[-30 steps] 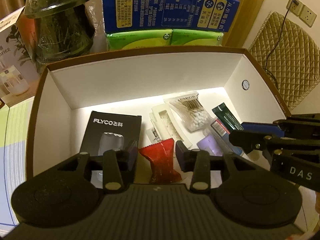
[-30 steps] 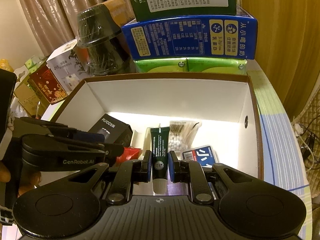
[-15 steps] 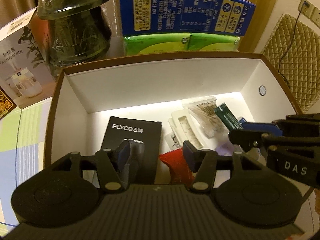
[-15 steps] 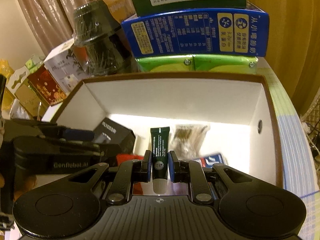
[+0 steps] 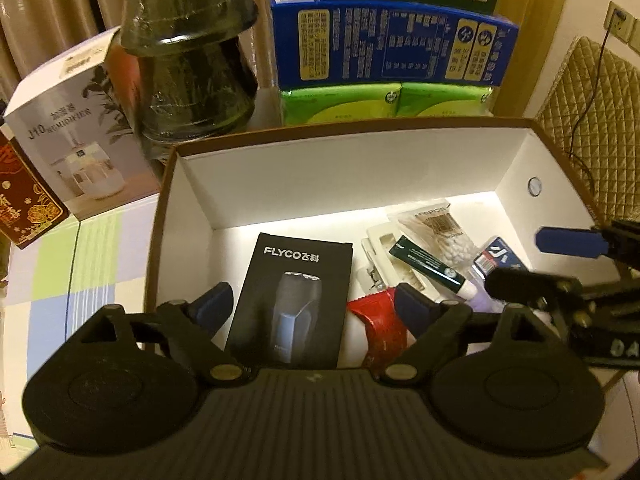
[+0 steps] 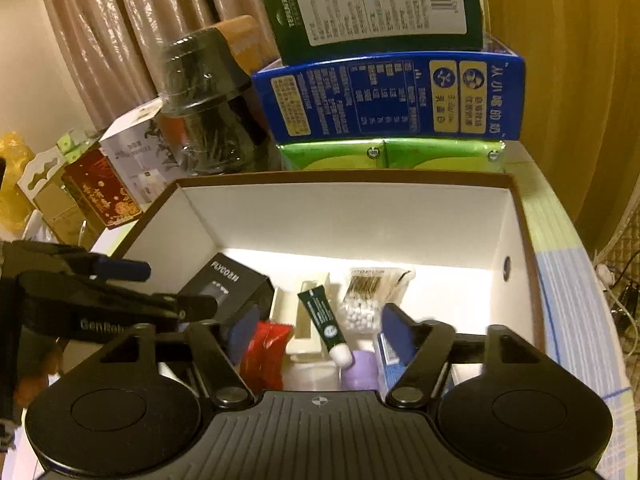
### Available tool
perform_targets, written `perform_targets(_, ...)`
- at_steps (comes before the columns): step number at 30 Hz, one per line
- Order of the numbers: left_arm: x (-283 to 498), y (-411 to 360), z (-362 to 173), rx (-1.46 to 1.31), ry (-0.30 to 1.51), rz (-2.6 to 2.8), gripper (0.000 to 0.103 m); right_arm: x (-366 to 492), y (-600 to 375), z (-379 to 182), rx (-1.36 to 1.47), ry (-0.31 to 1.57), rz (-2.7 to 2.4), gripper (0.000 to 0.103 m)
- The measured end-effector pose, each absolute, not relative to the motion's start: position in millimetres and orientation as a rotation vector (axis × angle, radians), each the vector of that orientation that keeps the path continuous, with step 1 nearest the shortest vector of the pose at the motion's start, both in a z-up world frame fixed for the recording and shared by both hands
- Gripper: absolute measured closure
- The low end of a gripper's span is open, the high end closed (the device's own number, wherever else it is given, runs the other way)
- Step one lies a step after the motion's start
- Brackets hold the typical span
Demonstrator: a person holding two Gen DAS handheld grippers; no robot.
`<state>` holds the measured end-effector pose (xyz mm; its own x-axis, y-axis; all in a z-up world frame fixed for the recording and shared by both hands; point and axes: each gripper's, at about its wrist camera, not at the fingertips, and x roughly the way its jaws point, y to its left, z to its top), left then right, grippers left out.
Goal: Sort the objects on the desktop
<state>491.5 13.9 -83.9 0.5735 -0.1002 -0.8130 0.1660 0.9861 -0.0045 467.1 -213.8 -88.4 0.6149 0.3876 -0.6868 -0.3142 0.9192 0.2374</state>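
A brown box with white inner walls (image 5: 320, 168) (image 6: 344, 216) holds the sorted objects. In it lie a black FLYCO shaver box (image 5: 292, 300) (image 6: 228, 284), a red packet (image 5: 382, 320) (image 6: 266, 352), a dark green tube with a white cap (image 5: 430, 266) (image 6: 322, 320), a bag of cotton swabs (image 5: 444, 232) (image 6: 366, 300), a white tray (image 5: 390, 264), a purple item (image 6: 360, 366) and a blue pack (image 5: 496, 256). My left gripper (image 5: 308, 306) is open and empty above the shaver box. My right gripper (image 6: 318, 330) is open and empty just above the tube.
Behind the box stand a blue carton (image 5: 392, 44) on green packs (image 5: 384, 100), with a green carton (image 6: 376, 0) on top. Dark stacked bowls (image 5: 188, 52), a white humidifier box (image 5: 68, 136) and a red box (image 5: 24, 200) stand at the left.
My right gripper has opened and let go of the green tube, which now lies in the box on the other items. Both grippers have drawn back and risen a little. The left gripper has opened wider.
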Motion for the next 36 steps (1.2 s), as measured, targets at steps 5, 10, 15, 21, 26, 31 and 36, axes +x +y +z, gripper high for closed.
perform_targets(5,473,15,-70,0.087,0.910,-0.136,0.010,444,-219,-76,0.099,0.771,0.381,0.008)
perform_targets(10,452,17,-55,0.087,0.884,-0.131,0.008,420,-224,-64,0.103,0.759,0.359,0.002)
perform_targets(15,422,14,-38,0.102,0.847,-0.125,0.001,391,-229,-52,0.108,0.754,0.349,0.002)
perform_targets(21,386,8,-20,0.135,0.816,-0.112,0.001,358,-235,-41,0.099,0.758,0.328,0.002)
perform_targets(26,352,2,-6,0.168,0.777,-0.094,0.001,328,-234,-31,0.072,0.739,0.335,0.002)
perform_targets(31,318,0,6,0.132,0.757,-0.110,0.001,301,-235,-25,0.070,0.727,0.339,0.002)
perform_targets(36,283,-2,11,0.099,0.756,-0.099,0.001,272,-236,-19,0.049,0.711,0.347,0.002)
